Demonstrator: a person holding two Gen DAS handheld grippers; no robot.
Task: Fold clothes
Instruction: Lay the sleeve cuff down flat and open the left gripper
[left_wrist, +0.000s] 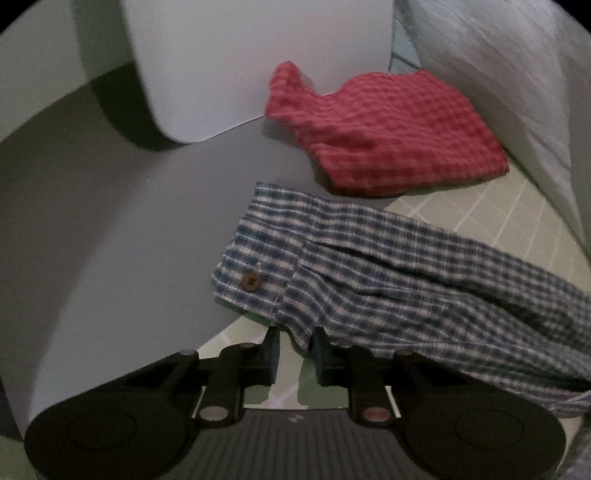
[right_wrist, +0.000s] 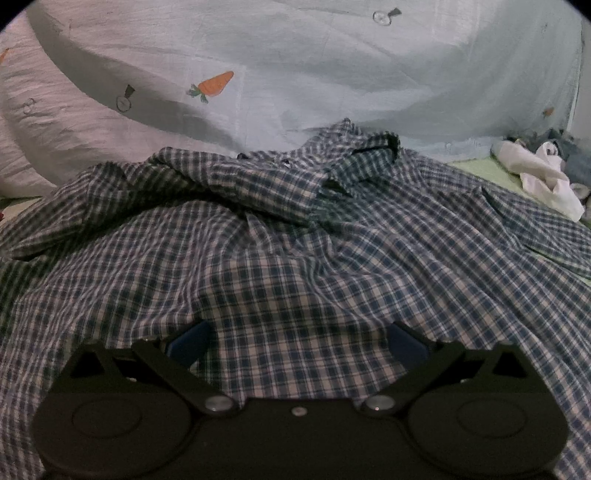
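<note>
Left gripper (left_wrist: 294, 341) seemingly pinches the blue-and-white checked cotton shirt (left_wrist: 388, 280) sleeve's edge; right gripper (right_wrist: 298, 341) spreads wide over its body.

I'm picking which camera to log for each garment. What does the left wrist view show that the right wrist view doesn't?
Only the left wrist view shows the folded red checked cloth, the sleeve cuff with its brown button, and the left gripper nearly closed at the sleeve's edge. Only the right wrist view shows the carrot-print bedding, the shirt collar, a white garment, and the right gripper open over the fabric. Both show the blue plaid shirt.
</note>
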